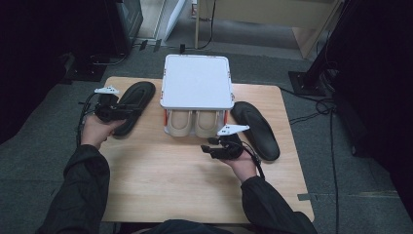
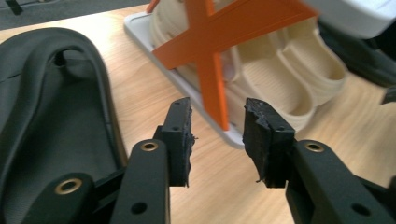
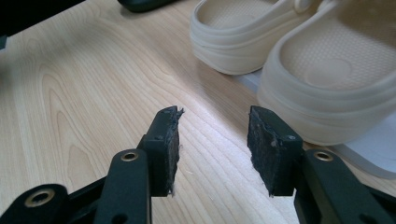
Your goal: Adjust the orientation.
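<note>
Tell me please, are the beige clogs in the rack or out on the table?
In the rack: both beige clogs sit side by side on the white rack's lower shelf, under its top.

Both hand-held grippers, left (image 1: 127, 113) and right (image 1: 208, 147), stand open, empty.

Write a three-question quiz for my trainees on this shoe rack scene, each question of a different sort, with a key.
1. True or false: the cream clogs sit on the lower shelf of the white rack.
2. How many black insoles lie on the wooden table?
3. Multiple choice: what is between the jaws of the left tool? A) an insole B) nothing C) a clog

Key
1. True.
2. Two: the left insole and the right insole, one on each side of the rack.
3. B. The left tool is open, as is the right tool.
</note>
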### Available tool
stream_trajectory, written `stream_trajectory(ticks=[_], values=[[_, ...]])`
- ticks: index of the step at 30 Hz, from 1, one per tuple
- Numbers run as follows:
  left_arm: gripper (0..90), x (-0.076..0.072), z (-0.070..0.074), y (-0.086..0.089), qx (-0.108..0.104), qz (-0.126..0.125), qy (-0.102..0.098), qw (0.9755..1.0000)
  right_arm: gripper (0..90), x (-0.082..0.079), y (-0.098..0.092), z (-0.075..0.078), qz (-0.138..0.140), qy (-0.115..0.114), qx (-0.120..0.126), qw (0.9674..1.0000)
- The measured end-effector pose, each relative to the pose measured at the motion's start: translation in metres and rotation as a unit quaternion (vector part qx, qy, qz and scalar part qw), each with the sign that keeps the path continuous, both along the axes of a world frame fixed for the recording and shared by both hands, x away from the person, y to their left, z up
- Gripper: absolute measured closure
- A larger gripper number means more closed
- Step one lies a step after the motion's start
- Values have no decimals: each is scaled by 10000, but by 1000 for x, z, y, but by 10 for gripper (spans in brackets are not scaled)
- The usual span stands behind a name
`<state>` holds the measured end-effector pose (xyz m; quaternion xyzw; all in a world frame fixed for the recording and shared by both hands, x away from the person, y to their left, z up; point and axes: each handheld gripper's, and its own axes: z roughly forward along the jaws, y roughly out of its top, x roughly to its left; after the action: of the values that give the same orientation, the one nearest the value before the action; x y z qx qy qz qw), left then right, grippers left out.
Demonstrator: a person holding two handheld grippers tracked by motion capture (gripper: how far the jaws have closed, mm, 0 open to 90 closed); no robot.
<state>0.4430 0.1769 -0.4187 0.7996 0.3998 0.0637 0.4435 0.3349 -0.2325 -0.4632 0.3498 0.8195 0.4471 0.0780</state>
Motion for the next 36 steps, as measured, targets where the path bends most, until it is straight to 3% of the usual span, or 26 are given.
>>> stream_trajectory(ticks=[4, 7, 10, 15, 21, 26, 27, 31, 36], values=[[657, 9, -10, 7, -162, 78, 205, 9996, 543, 0, 3, -2, 16, 44, -21, 10000], [687, 16, -17, 15, -212, 181, 201, 9994, 543, 1, 4, -2, 37, 29, -111, 9999], [711, 22, -21, 18, 59, 279, 186, 9994, 543, 1, 2, -2, 9, 48, -112, 9999], [731, 31, -26, 26, 211, 390, 32, 9990, 543, -1, -3, -2, -71, 40, -116, 9999], [748, 39, -39, 33, 52, 481, 70, 9988, 543, -7, -8, -2, -140, 10, -131, 9998], [754, 44, -50, 37, 81, 598, 179, 9980, 543, -10, -12, -3, -220, 29, -133, 9997], [754, 46, -53, 36, 55, 613, 274, 9977, 543, -9, -12, -3, -230, 34, -119, 9997], [752, 46, -56, 31, 215, 591, 262, 9977, 543, -8, -11, -4, -228, 37, -133, 9996], [751, 48, -61, 32, 180, 695, 336, 9969, 542, -7, -9, -5, -213, 62, -163, 9996]])
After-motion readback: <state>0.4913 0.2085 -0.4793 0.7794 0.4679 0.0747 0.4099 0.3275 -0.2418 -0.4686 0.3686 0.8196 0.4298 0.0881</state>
